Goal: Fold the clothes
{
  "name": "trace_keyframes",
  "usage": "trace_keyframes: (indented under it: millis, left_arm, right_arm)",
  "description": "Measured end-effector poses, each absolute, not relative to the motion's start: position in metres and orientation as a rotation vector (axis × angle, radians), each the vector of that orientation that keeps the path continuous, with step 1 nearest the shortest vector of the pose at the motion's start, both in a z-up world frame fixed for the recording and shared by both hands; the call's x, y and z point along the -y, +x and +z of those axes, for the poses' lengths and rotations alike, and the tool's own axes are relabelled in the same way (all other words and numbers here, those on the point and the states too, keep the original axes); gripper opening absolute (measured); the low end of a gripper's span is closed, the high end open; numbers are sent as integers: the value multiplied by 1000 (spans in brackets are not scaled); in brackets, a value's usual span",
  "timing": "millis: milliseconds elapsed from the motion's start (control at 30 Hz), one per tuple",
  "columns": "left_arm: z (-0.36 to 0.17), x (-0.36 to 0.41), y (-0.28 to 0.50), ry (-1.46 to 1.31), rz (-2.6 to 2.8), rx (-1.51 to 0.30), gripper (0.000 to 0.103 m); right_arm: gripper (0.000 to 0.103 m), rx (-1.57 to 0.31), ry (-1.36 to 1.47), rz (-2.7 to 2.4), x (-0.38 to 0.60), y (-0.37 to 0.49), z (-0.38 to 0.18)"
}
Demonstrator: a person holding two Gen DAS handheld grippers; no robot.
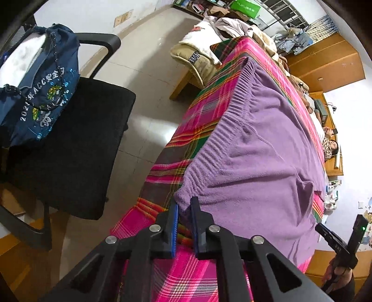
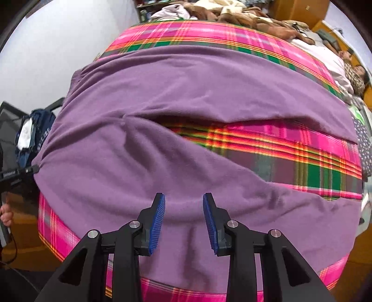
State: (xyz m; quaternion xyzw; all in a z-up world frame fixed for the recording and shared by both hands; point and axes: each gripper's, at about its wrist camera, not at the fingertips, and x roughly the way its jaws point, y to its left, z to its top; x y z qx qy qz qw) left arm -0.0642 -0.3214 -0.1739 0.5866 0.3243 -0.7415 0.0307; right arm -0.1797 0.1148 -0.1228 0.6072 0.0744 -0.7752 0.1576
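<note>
Purple trousers lie flat on a bed covered with a pink plaid sheet; their ribbed waistband runs along the bed's left edge. My left gripper is shut on the near corner of that waistband, with purple cloth pinched between its blue pads. In the right wrist view the two legs spread apart, with plaid sheet showing between them. My right gripper stands open just above the nearer leg, nothing pressed between its pads.
A black office chair with a blue bag stands left of the bed. Blankets and clothes are piled at the far end. A person lies at the far right. A hand holds the other gripper.
</note>
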Motion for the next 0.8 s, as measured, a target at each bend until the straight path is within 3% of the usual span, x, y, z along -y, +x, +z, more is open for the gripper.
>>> trace_keyframes:
  millis: [167, 467, 533, 800]
  left_arm:
    - [-162, 324, -68, 1845, -2332, -984, 17]
    - [-137, 308, -72, 1900, -2447, -719, 21]
    - [-137, 307, -71, 1922, -2422, -637, 21]
    - [-96, 302, -88, 1841, -2294, -229, 21]
  right_arm:
    - [35, -251, 1655, -2157, -103, -200, -121]
    - [34, -497, 1600, -1940, -67, -238, -149]
    - [7, -549, 1639, -1931, -65, -243, -161]
    - [9, -438, 1684, -2032, -73, -252, -151]
